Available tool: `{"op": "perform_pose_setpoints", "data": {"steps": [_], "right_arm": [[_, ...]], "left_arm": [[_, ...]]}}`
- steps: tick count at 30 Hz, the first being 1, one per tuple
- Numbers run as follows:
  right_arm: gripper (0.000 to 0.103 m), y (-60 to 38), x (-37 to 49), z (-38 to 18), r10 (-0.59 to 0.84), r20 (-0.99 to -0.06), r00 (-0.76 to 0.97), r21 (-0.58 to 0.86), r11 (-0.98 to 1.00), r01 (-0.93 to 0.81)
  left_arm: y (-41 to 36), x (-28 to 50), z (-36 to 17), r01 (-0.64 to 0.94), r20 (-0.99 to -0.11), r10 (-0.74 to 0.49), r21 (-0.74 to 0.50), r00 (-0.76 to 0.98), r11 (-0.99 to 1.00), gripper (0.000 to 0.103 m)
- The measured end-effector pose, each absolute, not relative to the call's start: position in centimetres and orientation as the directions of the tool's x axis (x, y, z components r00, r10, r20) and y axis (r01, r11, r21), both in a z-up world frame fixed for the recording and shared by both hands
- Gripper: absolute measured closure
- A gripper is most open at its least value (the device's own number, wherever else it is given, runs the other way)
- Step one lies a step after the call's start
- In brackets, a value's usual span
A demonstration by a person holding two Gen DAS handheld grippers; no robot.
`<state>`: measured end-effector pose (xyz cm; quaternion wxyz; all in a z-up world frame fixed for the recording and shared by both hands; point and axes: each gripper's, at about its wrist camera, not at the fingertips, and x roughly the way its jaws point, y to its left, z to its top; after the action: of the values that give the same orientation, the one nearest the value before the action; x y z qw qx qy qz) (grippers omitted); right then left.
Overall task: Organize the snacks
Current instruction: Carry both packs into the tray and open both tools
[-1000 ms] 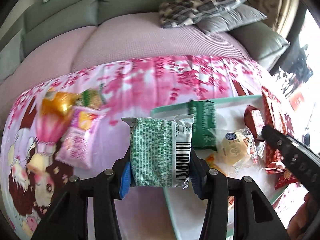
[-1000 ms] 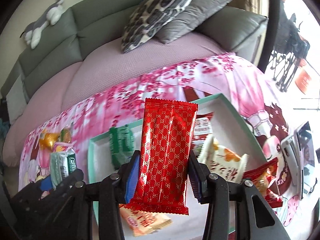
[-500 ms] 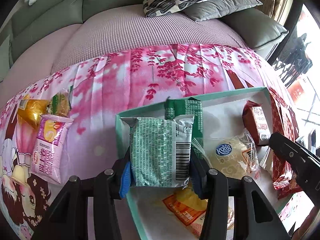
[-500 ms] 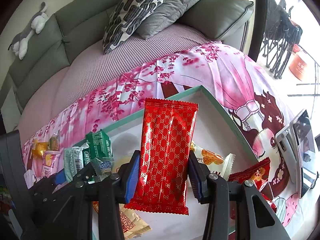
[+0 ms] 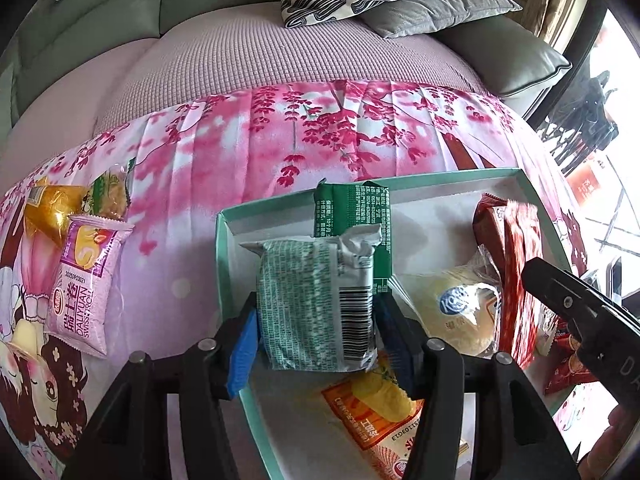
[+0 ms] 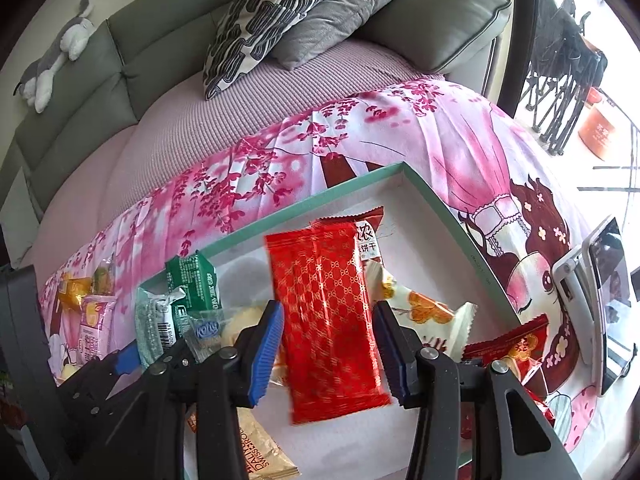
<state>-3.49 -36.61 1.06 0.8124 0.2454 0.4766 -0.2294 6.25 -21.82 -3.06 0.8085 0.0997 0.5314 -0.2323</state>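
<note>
A white tray with a teal rim (image 5: pixel 224 264) lies on the pink floral cloth and holds several snacks. My left gripper (image 5: pixel 318 308) hangs over the tray's left end. Its jaws are opening, and a pale green packet (image 5: pixel 316 300) stands loose between them with small gaps at both pads. My right gripper (image 6: pixel 327 312) is over the tray's middle. Its jaws are opening too, and a red gold-patterned packet (image 6: pixel 328 320), tilted and blurred, is slipping down between them. A dark green packet (image 5: pixel 352 216) lies just behind the pale green one.
In the tray lie a clear-wrapped yellow cake (image 5: pixel 460 312), an orange packet (image 5: pixel 380 412) and a white packet with orange fruit (image 6: pixel 420 308). A pink Swiss roll packet (image 5: pixel 82 280) and a gold packet (image 5: pixel 48 204) lie left of it. A phone (image 6: pixel 604 300) sits at the right.
Both grippers came down over the tray, then both sets of jaws spread. The red packet has tilted and slid lower. The pale green packet now stands free of the pads.
</note>
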Motion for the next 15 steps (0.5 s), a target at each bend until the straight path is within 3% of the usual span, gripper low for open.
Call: {"op": "perform_pose_setpoints", "data": {"steps": [3,5,15], "right_arm": [[0.053,-36.5,-3.5,1.3,-0.142,-0.885,0.443,0.177,0.778,0.602],[0.053,-36.4,-3.5,1.5,-0.141,-0.884,0.446,0.178,0.78,0.599],[0.042,-36.1,-3.3,1.5,-0.121,-0.888,0.443,0.183,0.791,0.584]], "left_arm": [[-21.7,6.1,-2.3,0.475,-0.9,-0.273,-0.086,0.34,0.876,0.041],[-21.6,6.0,-1.8,0.476,-0.895,-0.28,-0.089,0.348,0.875,0.032],[-18.7,6.7,-0.2,0.377,-0.894,-0.234,-0.081,0.381,0.923,0.029]]}}
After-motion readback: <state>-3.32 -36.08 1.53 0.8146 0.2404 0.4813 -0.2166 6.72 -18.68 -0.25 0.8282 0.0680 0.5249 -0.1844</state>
